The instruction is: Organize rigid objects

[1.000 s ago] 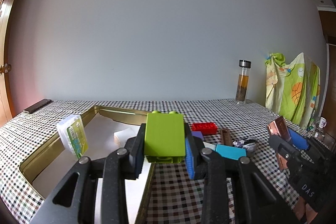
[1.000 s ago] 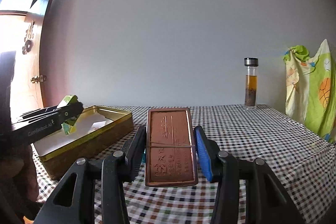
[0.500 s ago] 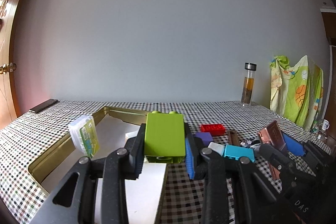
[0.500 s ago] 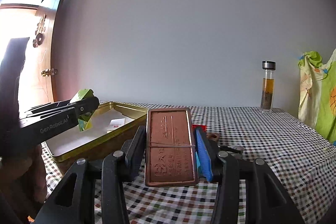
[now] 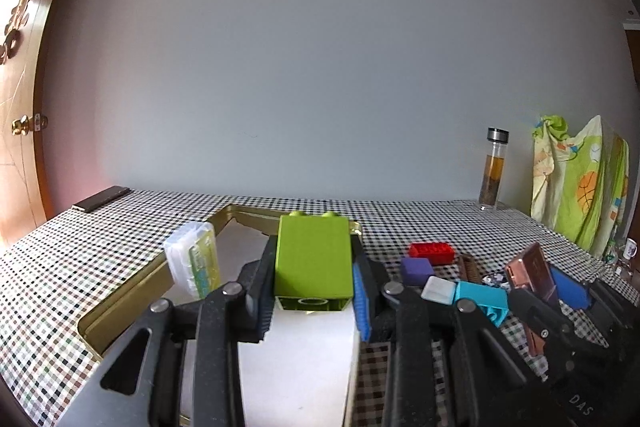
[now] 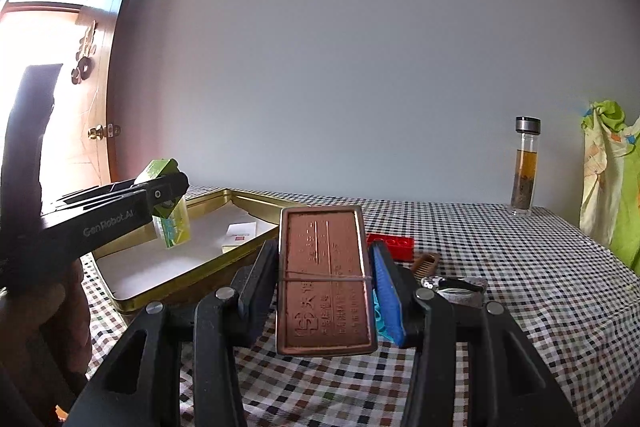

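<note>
My left gripper (image 5: 314, 269) is shut on a lime green building block (image 5: 314, 259) and holds it above the near end of the gold tin tray (image 5: 120, 301). It also shows in the right wrist view (image 6: 166, 183) over the tray (image 6: 200, 283). My right gripper (image 6: 326, 279) is shut on a copper-coloured flat tin (image 6: 326, 279) with a rubber band, held above the checkered table; it shows in the left wrist view (image 5: 534, 277) at the right.
In the tray stand a clear plastic box (image 5: 194, 265) and a small white card box (image 6: 240, 235). On the table lie a red brick (image 5: 432, 251), purple block (image 5: 417, 269), cyan block (image 5: 482, 297), wooden comb (image 6: 424, 263). A glass bottle (image 5: 494, 169) stands at the back.
Both grippers have moved left, toward the tray. The left gripper with the green block now hangs further over the tray's inside. Both grips are unchanged.
</note>
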Motion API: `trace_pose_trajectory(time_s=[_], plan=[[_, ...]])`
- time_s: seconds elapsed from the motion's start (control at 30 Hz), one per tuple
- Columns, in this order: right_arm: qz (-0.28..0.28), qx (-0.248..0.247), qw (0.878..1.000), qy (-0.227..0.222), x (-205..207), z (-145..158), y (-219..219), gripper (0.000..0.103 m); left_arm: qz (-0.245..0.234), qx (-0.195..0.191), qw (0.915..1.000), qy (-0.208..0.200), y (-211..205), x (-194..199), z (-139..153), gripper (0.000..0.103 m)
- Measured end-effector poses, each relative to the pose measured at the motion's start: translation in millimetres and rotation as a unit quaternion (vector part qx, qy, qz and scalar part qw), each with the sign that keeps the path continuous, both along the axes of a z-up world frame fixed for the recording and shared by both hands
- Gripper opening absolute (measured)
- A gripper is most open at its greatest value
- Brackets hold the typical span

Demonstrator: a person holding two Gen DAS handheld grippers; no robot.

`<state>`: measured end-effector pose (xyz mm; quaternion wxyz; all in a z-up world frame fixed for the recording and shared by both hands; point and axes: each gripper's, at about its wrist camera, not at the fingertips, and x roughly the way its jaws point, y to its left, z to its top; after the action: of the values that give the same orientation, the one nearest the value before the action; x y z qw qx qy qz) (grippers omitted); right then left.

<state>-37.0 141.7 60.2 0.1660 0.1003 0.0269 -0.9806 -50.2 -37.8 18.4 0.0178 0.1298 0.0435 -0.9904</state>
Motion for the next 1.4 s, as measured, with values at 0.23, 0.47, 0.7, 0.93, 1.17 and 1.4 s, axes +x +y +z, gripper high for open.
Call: trace_pose_trajectory(time_s=[0.23, 0.47, 0.7, 0.93, 1.17, 1.4], plan=[[0.010, 0.005, 1.000, -0.001, 0.3, -0.3, -9.1, 0.049, 0.014, 0.006, 0.9999, -0.003, -13.7, 0.2, -0.9, 0.031], [0.020, 0.002, 1.000, -0.012, -1.6, -0.4, -15.9, 0.049, 0.022, 0.003, 0.9998, 0.000, -19.5, 2.0, 0.4, 0.031], [0.027, 0.007, 0.999, -0.016, -3.2, -0.8, -27.2, 0.049, 0.024, 0.003, 0.9997, -0.001, -25.4, 3.3, 1.5, 0.031], [0.042, 0.018, 0.999, -0.014, -1.3, -1.5, -43.3, 0.049, 0.027, 0.003, 0.9996, 0.000, -32.1, 5.8, 1.7, 0.031], [0.054, 0.026, 0.998, -0.010, 0.6, -2.2, -54.9, 0.049, 0.029, 0.005, 0.9996, 0.000, -39.6, 8.5, 2.5, 0.031], [0.063, 0.025, 0.998, -0.013, 0.7, -2.1, -63.5, 0.049, 0.033, 0.005, 0.9994, 0.000, -44.6, 11.0, 2.3, 0.031]])
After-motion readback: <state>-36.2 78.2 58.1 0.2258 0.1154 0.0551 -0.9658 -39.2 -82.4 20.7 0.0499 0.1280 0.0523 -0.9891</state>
